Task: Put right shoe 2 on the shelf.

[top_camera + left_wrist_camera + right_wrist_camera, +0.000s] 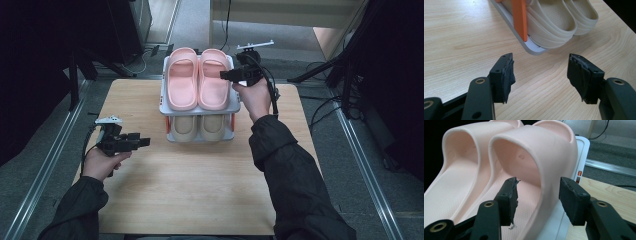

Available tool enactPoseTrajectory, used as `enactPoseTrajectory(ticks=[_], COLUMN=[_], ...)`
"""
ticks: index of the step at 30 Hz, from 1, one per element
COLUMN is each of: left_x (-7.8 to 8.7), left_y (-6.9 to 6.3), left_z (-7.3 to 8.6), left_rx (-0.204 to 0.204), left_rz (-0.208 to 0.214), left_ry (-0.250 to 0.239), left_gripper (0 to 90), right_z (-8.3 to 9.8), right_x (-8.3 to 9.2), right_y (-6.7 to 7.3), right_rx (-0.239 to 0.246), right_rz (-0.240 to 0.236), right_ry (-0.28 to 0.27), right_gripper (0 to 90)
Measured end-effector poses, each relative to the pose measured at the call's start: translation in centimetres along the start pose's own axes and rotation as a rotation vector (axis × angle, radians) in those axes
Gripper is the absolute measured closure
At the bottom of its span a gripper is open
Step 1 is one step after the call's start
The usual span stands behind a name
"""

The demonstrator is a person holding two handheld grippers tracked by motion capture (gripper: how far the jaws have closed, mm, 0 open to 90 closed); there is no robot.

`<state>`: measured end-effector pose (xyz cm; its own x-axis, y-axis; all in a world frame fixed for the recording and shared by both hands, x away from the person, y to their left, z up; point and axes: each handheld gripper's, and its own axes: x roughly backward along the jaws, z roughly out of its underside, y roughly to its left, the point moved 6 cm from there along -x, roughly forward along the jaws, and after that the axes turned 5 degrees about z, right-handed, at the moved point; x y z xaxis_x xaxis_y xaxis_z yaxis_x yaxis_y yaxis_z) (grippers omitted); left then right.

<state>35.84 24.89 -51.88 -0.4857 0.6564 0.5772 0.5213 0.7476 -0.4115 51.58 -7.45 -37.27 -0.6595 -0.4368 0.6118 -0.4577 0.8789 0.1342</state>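
Two pairs of slippers sit on a small two-level rack (pixel 235 102) at the far middle of the table (pixel 190 190) — the pink pair on the top shelf, a beige pair (pixel 200 126) on the lower shelf. The right gripper (pixel 537 195) is at the right pink slipper (pixel 214 77), near its toe end. Its jaws stand on both sides of the slipper's strap wall, one inside and one outside, spread apart and not pressing on it. The left pink slipper (pixel 181 79) lies just beside, touching it. The left gripper (pixel 540 75) hovers over the bare table — released, nothing between its jaws, near the front corner of the rack.
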Motion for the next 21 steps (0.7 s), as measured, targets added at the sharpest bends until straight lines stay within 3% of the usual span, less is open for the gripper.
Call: enactPoseTrajectory(ticks=[8, 16, 21], left_x=[-0.7, -1.5, -2.1], left_y=[-0.2, -0.3, -0.3], left_z=[-0.3, -0.6, -0.7], left_rx=[-0.005, -0.013, -0.035], left_rz=[0.007, 0.012, 0.004], left_ry=[0.016, 0.026, 0.044], left_gripper=[38.5, 38.5, 38.6], right_z=[1.6, 4.1, 5.7], right_x=[1.9, 3.8, 4.7], right_y=[-0.3, -0.6, -0.9], right_rx=[0.016, 0.083, 0.099], right_rz=[-0.056, -0.073, -0.085], right_ry=[-0.016, -0.039, -0.055], right_gripper=[58.5, 64.1, 65.7])
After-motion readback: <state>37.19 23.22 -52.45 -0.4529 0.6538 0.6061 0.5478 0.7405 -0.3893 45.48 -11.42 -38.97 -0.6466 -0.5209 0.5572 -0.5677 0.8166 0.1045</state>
